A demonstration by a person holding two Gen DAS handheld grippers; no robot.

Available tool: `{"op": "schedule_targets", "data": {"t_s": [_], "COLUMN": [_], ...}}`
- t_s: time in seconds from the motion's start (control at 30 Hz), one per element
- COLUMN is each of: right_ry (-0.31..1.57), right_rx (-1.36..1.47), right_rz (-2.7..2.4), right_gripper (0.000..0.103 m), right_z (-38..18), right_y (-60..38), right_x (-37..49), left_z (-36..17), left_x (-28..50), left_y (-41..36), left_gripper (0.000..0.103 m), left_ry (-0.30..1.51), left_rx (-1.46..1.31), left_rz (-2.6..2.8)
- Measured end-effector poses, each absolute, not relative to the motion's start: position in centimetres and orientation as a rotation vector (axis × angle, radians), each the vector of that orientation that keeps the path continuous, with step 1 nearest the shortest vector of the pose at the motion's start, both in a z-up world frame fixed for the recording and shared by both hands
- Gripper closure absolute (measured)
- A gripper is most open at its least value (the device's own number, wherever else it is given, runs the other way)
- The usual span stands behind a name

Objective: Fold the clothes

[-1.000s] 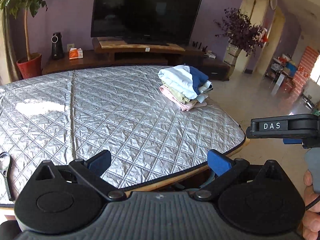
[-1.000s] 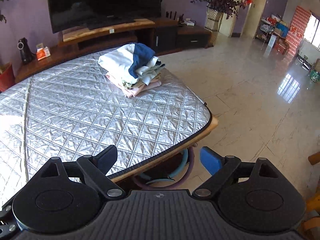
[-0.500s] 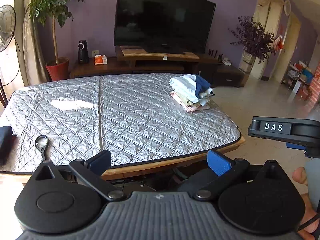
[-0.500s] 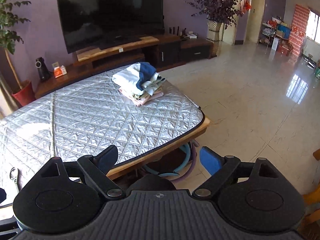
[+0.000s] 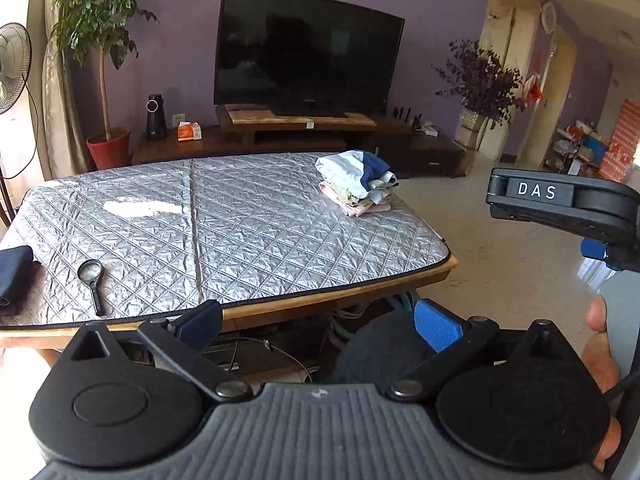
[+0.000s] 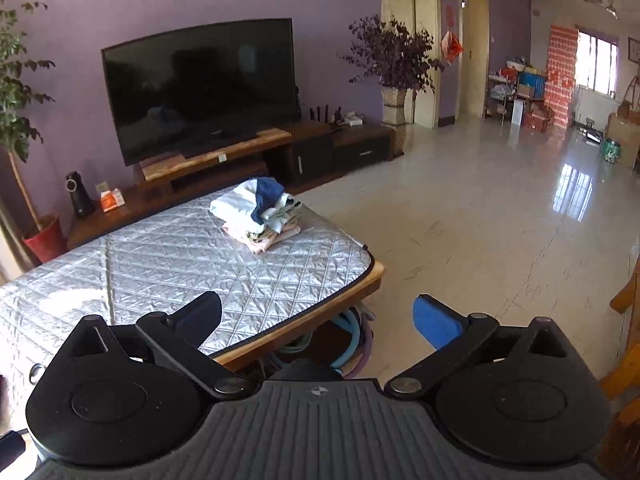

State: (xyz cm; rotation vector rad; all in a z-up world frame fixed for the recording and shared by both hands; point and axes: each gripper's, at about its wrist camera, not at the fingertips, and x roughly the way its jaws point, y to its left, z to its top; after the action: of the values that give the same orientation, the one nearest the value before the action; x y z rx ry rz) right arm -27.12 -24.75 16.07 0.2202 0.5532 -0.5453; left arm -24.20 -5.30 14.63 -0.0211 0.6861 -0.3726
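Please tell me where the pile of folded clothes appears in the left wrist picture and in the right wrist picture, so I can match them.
Left wrist: pile of folded clothes lies right of centre, at the table's far right corner.
Right wrist: pile lies left of centre, same corner.
Shared landmark: television behind the table.

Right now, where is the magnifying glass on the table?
In the left wrist view, the magnifying glass lies near the front left edge of the silver quilted table cover, beside a folded dark cloth.
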Motion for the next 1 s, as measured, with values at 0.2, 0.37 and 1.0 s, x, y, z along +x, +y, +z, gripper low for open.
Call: {"op": "schedule_targets", "data": {"t_s": [0.2, 0.37, 1.0], "right_ry": [0.591, 0.589, 0.624], "right_rx": [0.107, 0.088, 0.038], "right_rz": [-0.553, -0.565, -0.539], "right_gripper": [0.0, 0.0, 0.0], "right_z": [16.3, 16.3, 14.8], "right_y": [-22.3, -22.1, -21.5], "right_x": [-26.8, -26.6, -27.6], "left_z": [14.5, 14.5, 13.8], "left_x": [-24.5, -24.2, -24.9], "left_y": [-4.4, -4.3, -5.7], "left_gripper": [0.001, 0.001, 0.001], "left_ry": [0.669, 0.665, 0.661], "left_rx": [-0.035, -0.045, 0.0], "left_rz": [-0.356, -0.343, -0.376]}}
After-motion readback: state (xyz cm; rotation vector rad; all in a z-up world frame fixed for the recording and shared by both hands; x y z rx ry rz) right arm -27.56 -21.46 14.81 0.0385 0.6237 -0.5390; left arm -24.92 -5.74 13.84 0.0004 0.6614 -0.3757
